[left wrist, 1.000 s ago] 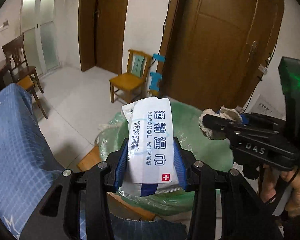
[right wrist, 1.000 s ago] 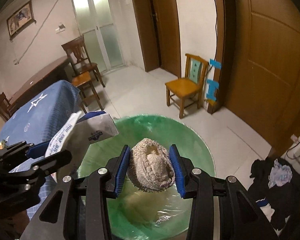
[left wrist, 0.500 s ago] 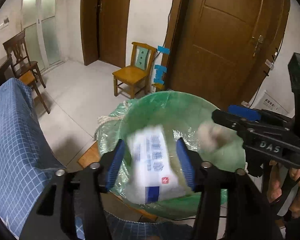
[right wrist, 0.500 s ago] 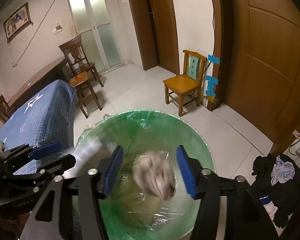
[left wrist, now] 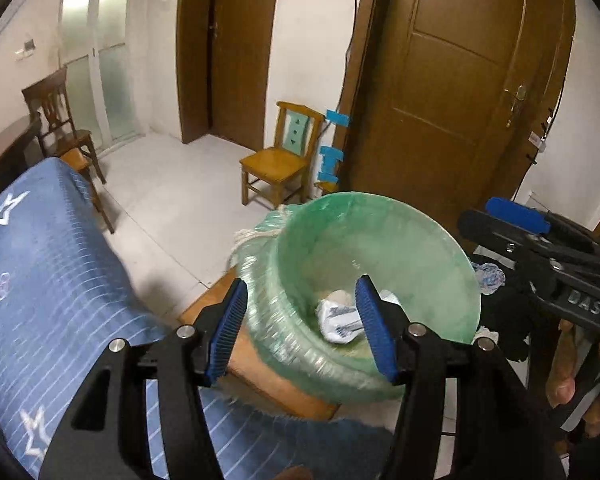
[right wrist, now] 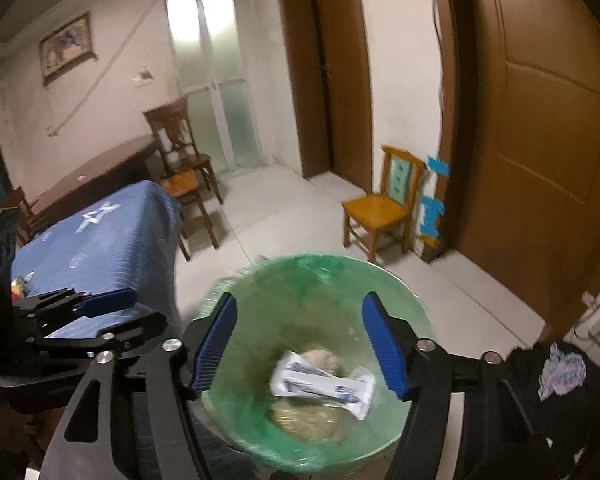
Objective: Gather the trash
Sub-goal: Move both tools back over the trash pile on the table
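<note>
A green-lined trash bin (left wrist: 412, 232) stands on the floor just below both grippers; it also shows in the right wrist view (right wrist: 316, 272). The white alcohol-wipes packet (right wrist: 320, 384) lies at the bin's bottom beside the beige crumpled rag (right wrist: 322, 358). In the left wrist view the packet (left wrist: 340, 320) and rag (left wrist: 338, 295) lie inside the bin. My left gripper (left wrist: 302, 328) is open and empty above the bin's near rim. My right gripper (right wrist: 300, 344) is open and empty over the bin's mouth.
A blue star-patterned cloth covers the table (left wrist: 32, 264) at the left. A small yellow wooden chair (left wrist: 284, 160) stands by the brown door (left wrist: 452, 80). Dark clothes (right wrist: 556, 372) lie on the floor to the right of the bin. A dark chair (right wrist: 180, 140) is farther back.
Both grippers opened. The wipes packet dropped from the left gripper and the rag from the right, and both now lie in the bin.
</note>
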A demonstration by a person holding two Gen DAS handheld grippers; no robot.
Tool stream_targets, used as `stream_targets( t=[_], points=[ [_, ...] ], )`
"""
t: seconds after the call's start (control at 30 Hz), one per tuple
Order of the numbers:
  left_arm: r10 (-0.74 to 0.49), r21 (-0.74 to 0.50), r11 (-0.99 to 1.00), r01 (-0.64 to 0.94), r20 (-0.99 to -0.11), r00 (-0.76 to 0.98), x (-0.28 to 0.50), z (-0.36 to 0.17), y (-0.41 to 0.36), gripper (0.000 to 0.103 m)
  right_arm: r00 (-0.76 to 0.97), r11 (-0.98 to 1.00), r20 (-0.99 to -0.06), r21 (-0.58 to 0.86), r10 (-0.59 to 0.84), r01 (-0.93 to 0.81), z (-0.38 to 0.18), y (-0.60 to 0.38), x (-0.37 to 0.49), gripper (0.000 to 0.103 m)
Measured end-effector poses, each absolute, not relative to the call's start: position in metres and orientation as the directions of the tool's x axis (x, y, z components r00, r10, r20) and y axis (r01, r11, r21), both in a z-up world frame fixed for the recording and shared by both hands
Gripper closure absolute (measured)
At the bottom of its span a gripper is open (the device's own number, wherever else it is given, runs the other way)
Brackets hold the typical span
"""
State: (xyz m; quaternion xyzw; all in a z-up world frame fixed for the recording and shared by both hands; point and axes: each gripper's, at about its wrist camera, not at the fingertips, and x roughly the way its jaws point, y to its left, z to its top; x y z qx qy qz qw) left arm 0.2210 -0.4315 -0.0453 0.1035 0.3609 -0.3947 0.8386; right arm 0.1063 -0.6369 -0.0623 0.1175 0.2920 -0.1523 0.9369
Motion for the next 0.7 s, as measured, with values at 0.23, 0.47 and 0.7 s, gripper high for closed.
stream_targets(
  t=[0.23, 0.47, 0.7],
  points=[
    [-0.558, -0.087, 0.740, 0.667, -0.633, 0.536, 0.202, -0.020, -0.329, 0.048, 0.876, 0.967, -0.473, 0.163, -0.095, 0.193, -0.044, -0.552, 0.096, 0.018],
    [-0.404, -0.094, 0.890, 0.447, -0.618, 0.675, 0.193, -0.007, -0.163, 0.041, 0.893, 0.973, -0.436, 0.229, 0.117, -0.016, -0.042, -0.457, 0.111, 0.006],
    [-0.204, -0.159, 0.979, 0.129, -0.680, 0.704, 0.184, -0.022, 0.028, 0.041, 0.805, 0.940, -0.494, 0.257, 0.328, -0.226, -0.051, -0.363, 0.146, 0.006]
  ],
)
